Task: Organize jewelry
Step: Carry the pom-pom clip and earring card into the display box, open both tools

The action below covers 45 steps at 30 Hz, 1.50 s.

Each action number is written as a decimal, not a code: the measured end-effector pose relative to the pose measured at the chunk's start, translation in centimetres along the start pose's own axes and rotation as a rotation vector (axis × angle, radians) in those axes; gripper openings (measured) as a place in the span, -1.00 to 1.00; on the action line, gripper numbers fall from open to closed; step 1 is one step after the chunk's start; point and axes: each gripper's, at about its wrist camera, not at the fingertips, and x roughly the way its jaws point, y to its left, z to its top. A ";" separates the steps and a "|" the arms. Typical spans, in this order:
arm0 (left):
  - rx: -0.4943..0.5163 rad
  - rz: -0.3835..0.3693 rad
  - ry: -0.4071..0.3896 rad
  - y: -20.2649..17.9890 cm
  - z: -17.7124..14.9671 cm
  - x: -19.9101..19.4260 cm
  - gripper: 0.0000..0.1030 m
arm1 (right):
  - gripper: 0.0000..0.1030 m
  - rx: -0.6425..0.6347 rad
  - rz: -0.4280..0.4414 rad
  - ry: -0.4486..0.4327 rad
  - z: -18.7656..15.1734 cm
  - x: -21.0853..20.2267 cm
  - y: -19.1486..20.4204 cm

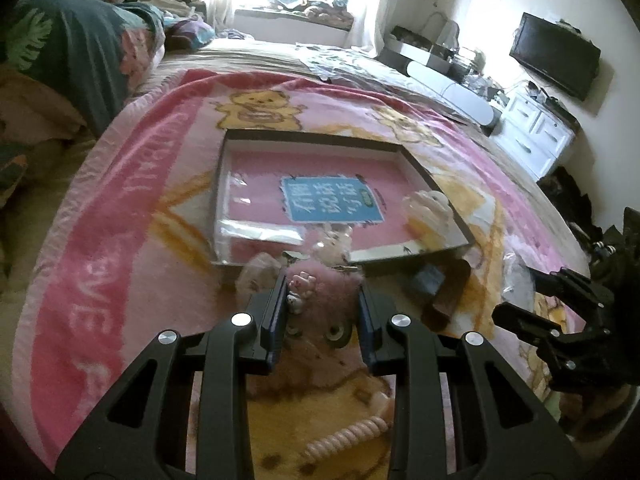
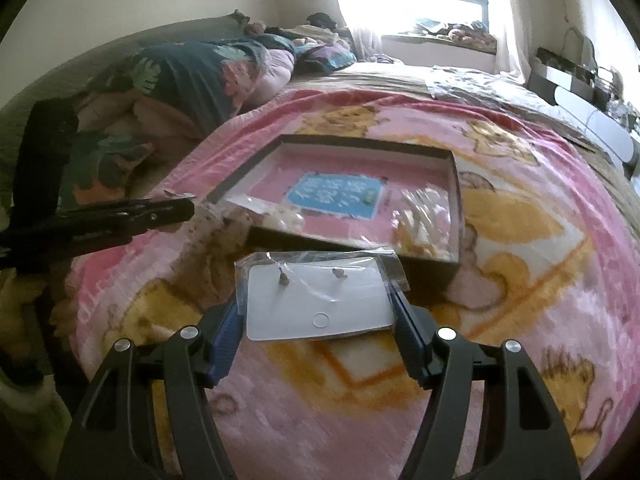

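1. Between the fingers of the left gripper point(image 1: 322, 300) sits a fluffy pink hair clip point(image 1: 320, 284) with a small white charm on it; the jaws stand partly apart and both pads press against the fluff, so the gripper pinches the clip just above the pink blanket point(image 1: 132, 264).
2. Between the fingers of the right gripper point(image 2: 316, 312) lies a white earring card point(image 2: 320, 304) in a clear plastic bag, two small studs showing near its far edge. The jaws are spread wide, each blue pad touching a short edge of the card, holding it flat.
3. Just beyond both grippers rests a shallow dark box point(image 2: 456, 208) on the blanket, its near wall close to the far edge of the card.
4. Inside the box lie a pink book with a blue label point(image 1: 332, 200), a pale cream piece point(image 1: 426, 210) by the right wall, and a small fuzzy piece point(image 1: 334, 242) at the near wall.
5. Right of the left gripper, a blue item point(image 1: 428, 280) and a brown case point(image 1: 450, 292) lie on the blanket, outside the box.
6. A coiled pink hair tie point(image 1: 348, 434) lies nearer, under the left gripper.
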 end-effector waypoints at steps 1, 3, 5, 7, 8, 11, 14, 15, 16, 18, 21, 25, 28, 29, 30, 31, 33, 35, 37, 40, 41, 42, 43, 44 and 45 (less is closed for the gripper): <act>0.001 0.001 -0.002 0.2 0.2 0.0 -0.57 | 0.27 -0.003 0.001 -0.001 0.4 0.1 0.3; 0.007 0.005 -0.009 0.5 0.6 0.0 -0.57 | 0.27 -0.012 0.002 -0.009 1.2 0.2 0.7; 0.013 0.009 -0.013 0.9 1.2 0.0 -0.57 | 0.27 -0.017 -0.001 -0.018 1.8 0.4 0.9; 0.021 0.018 -0.016 1.3 1.9 0.2 -0.57 | 0.27 -0.018 0.002 -0.027 2.5 0.5 1.0; 0.027 0.020 -0.017 1.5 2.2 0.3 -0.57 | 0.27 -0.016 0.000 -0.032 2.9 0.6 1.1; 0.034 0.027 -0.019 2.0 3.3 0.9 -0.57 | 0.27 -0.012 0.005 -0.047 3.9 0.9 1.0; 0.035 0.026 -0.023 2.4 4.5 1.6 -0.57 | 0.27 -0.010 0.000 -0.060 4.8 1.2 0.9; 0.036 0.027 -0.023 2.5 5.0 2.0 -0.57 | 0.27 -0.009 -0.002 -0.064 5.1 1.3 0.8; 0.036 0.026 -0.023 2.4 5.4 2.2 -0.57 | 0.27 -0.007 -0.007 -0.070 5.5 1.4 0.7; 0.032 0.018 -0.020 2.4 6.2 2.9 -0.57 | 0.27 -0.003 -0.007 -0.079 6.0 1.6 0.5; 0.038 0.014 -0.016 2.2 7.0 3.8 -0.57 | 0.27 0.004 -0.018 -0.091 6.8 2.0 0.0; 0.059 0.017 0.001 1.5 8.0 5.7 -0.57 | 0.27 0.018 -0.027 -0.096 7.5 2.6 -0.8; 0.073 0.019 0.024 0.9 8.6 7.3 -0.57 | 0.27 0.022 -0.046 -0.094 7.8 3.2 -1.4; 0.076 0.017 0.031 0.8 8.7 7.8 -0.57 | 0.27 0.025 -0.049 -0.093 7.8 3.5 -1.5; 0.079 0.017 0.038 0.6 8.8 8.3 -0.57 | 0.27 0.027 -0.052 -0.091 7.9 3.7 -1.7; 0.080 0.015 0.045 0.6 8.9 8.7 -0.57 | 0.27 0.032 -0.056 -0.087 7.9 4.0 -1.9; 0.085 0.010 0.060 0.4 9.1 9.7 -0.57 | 0.27 0.043 -0.060 -0.075 7.9 4.7 -2.4; 0.094 0.005 0.086 0.2 9.2 10.8 -0.57 | 0.27 0.052 -0.066 -0.058 7.9 5.7 -2.9; 0.093 -0.006 0.111 0.2 9.2 11.8 -0.57 | 0.27 0.056 -0.073 -0.042 7.7 6.5 -3.2; 0.095 -0.002 0.149 0.3 8.8 13.3 -0.57 | 0.27 0.075 -0.075 -0.014 7.3 7.7 -3.8; 0.095 -0.002 0.159 0.4 8.7 13.7 -0.57 | 0.27 0.081 -0.070 -0.008 7.2 8.1 -3.9; 0.088 -0.007 0.172 0.5 8.5 14.1 -0.56 | 0.27 0.086 -0.068 0.000 7.0 8.5 -3.9; 0.080 -0.011 0.180 0.7 8.3 14.3 -0.56 | 0.27 0.089 -0.067 0.007 6.8 8.9 -3.9; 0.075 -0.013 0.185 0.8 8.1 14.5 -0.56 | 0.27 0.090 -0.064 0.011 6.6 9.0 -3.9; 0.074 -0.012 0.187 0.9 8.0 14.6 -0.55 | 0.27 0.091 -0.060 0.015 6.3 9.3 -3.9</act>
